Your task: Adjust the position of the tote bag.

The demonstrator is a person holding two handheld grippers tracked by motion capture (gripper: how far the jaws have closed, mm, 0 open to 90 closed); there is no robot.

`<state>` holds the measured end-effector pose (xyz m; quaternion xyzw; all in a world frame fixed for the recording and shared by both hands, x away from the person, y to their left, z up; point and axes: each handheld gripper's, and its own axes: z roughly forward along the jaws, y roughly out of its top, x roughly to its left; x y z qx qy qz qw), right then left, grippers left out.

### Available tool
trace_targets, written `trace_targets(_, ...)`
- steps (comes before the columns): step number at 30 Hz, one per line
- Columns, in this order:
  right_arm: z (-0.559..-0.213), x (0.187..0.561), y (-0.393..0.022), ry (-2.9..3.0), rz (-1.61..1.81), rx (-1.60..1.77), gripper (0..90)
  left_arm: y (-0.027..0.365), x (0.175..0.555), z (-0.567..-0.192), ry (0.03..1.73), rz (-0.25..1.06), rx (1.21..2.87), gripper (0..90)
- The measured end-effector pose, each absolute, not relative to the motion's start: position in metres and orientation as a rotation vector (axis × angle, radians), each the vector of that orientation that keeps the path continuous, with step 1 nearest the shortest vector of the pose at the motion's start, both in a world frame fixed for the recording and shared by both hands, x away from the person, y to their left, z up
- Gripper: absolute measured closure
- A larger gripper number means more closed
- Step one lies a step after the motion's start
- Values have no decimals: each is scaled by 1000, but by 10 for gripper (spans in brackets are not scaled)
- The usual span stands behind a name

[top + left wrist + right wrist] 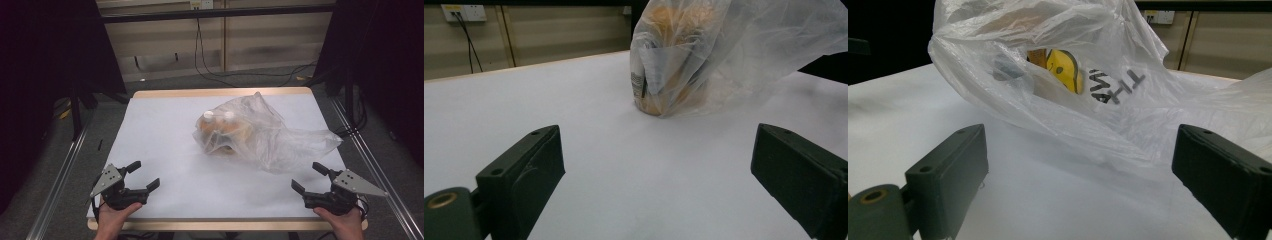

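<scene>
Dark curtains and a pale wall with trailing cables are seen behind the bench (165, 150), whose white top carries a single thing: a clear plastic bag (260, 132) with goods inside. All places below are given from that bag.

The bag is set a little right of the bench's middle. Its bulk, where two white caps (218, 116) and something orange-brown can be made out through the film, sits at the left end; a loose, flattened tail (315, 140) is drawn out to the right and slightly toward the near edge. The long axis is thus laid roughly left to right across the bench.

The left gripper (142, 176) is held at the near left corner, well apart from the bag, with bare white top between. Its jaws are spread wide and nothing is held. In the left gripper view the bag (704, 55) is seen ahead and to the right of the jaws, its full end facing them.

The right gripper (310, 177) is held at the near right corner, just beside the tail. Its jaws are likewise released and empty. In the right gripper view the film (1063, 85) is seen close ahead, just beyond the jaws, with black lettering (1115, 85) and a yellow label (1065, 70) showing through.

The right hand is judged the nearer, with loose film directly ahead of its jaws; the left would have to be carried forward and rightward to meet the full end.
</scene>
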<state>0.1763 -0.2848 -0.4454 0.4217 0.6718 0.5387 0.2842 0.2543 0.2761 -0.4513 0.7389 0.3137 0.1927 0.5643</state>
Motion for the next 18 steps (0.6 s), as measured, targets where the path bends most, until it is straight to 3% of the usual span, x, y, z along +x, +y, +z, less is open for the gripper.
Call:
trace_targets(7,-445,179,-289,1808,1462,1122,172,271,255,-451,717,432,1745,94)
trace_targets(18,-442,181,-290,1828,1505,1077,371,257,253,-446,649,371,1782,238)
